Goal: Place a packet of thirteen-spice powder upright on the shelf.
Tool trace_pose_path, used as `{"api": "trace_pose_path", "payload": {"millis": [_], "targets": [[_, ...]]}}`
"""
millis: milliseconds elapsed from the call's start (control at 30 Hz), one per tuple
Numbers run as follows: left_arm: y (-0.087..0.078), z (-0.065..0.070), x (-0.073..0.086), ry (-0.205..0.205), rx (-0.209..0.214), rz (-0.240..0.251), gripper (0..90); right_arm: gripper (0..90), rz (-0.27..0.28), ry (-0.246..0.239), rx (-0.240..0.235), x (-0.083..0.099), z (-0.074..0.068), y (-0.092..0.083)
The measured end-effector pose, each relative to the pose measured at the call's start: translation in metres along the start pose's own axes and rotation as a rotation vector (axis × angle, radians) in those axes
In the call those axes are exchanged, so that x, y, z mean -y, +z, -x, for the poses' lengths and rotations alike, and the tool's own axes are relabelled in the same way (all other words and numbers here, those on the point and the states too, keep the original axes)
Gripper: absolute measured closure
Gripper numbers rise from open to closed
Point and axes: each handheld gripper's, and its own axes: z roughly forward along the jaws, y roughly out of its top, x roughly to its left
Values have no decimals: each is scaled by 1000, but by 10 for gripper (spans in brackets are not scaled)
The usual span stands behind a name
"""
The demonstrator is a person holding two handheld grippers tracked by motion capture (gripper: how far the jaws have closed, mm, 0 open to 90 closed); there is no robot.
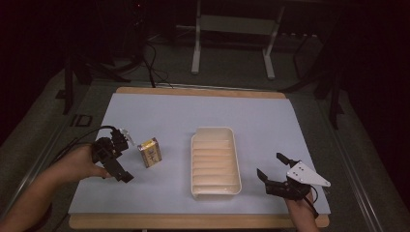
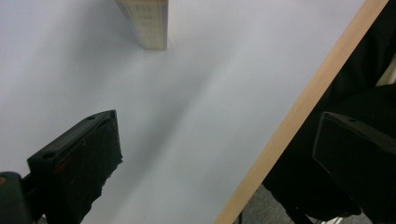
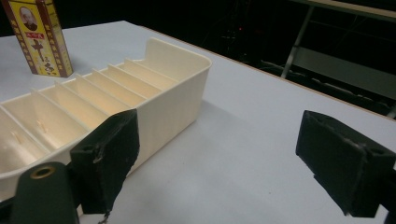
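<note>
Our left gripper (image 1: pixel 122 157) sits spread wide just beside the small yellow carton (image 1: pixel 149 152), our right gripper (image 1: pixel 276 169) spread near the ribbed tray (image 1: pixel 194 145). We judge the carton light, stiff yet crushable, so we should pinch its broad faces gently.

Dim surroundings; soft shadows; slight blur

Left gripper (image 1: pixel 122 157) and right gripper (image 1: pixel 274 169) both hover low with fingers (image 3: pixel 105 158) spread wide.
</note>
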Motion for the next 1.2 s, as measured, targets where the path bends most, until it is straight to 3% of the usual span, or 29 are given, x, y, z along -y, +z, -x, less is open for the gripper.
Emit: {"api": "trace_pose_path", "payload": {"millis": [467, 667, 1000, 1200], "targets": [[-16, -10, -17, 7, -1, 18, 78, 136, -3, 0, -21, 0, -1, 1], [-21, -13, -26, 26, 3, 36, 224, 136, -3, -1, -30, 1, -1, 1], [-9, -21, -47, 48, -20, -10, 227, 136, -7, 0, -38, 1, -2, 1], [1, -21, -58, 65, -26, -35, 308, 136, -9, 2, -43, 1, -1, 2]]}}
